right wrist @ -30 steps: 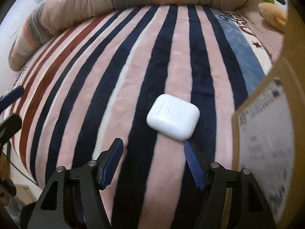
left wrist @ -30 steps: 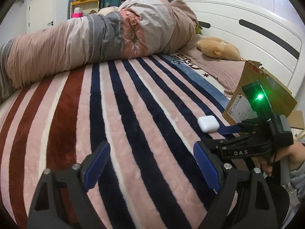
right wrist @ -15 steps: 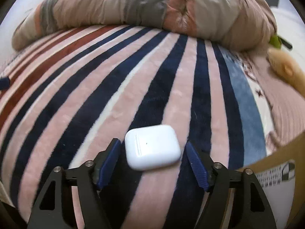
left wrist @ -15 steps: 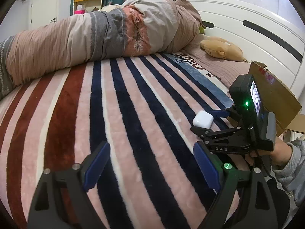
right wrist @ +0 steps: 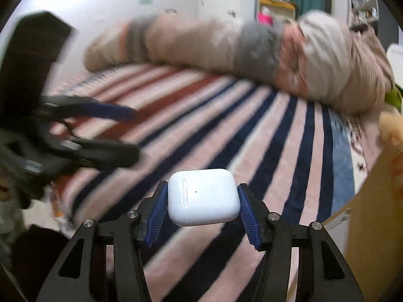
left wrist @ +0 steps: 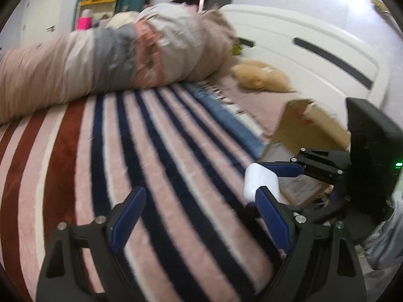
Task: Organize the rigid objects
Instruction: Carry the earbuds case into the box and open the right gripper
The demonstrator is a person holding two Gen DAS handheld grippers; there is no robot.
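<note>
A white earbud case (right wrist: 203,196) is clamped between the blue pads of my right gripper (right wrist: 202,202), lifted above the striped blanket (right wrist: 252,136). In the left wrist view the case (left wrist: 260,182) shows at the right, held by the right gripper (left wrist: 264,183) above the bed. My left gripper (left wrist: 199,216) is open and empty, low over the blanket (left wrist: 151,151). It shows blurred at the left of the right wrist view (right wrist: 110,130). A cardboard box (left wrist: 309,130) stands open at the bed's right side, just behind the held case.
A rolled-up quilt (left wrist: 113,58) lies across the far side of the bed. A tan plush toy (left wrist: 262,78) lies by the white headboard (left wrist: 314,50). The cardboard box also fills the right edge of the right wrist view (right wrist: 375,216).
My right gripper closed on the earbud case and lifted it off the blanket. Both views have swung and blurred; the left gripper stayed open.
</note>
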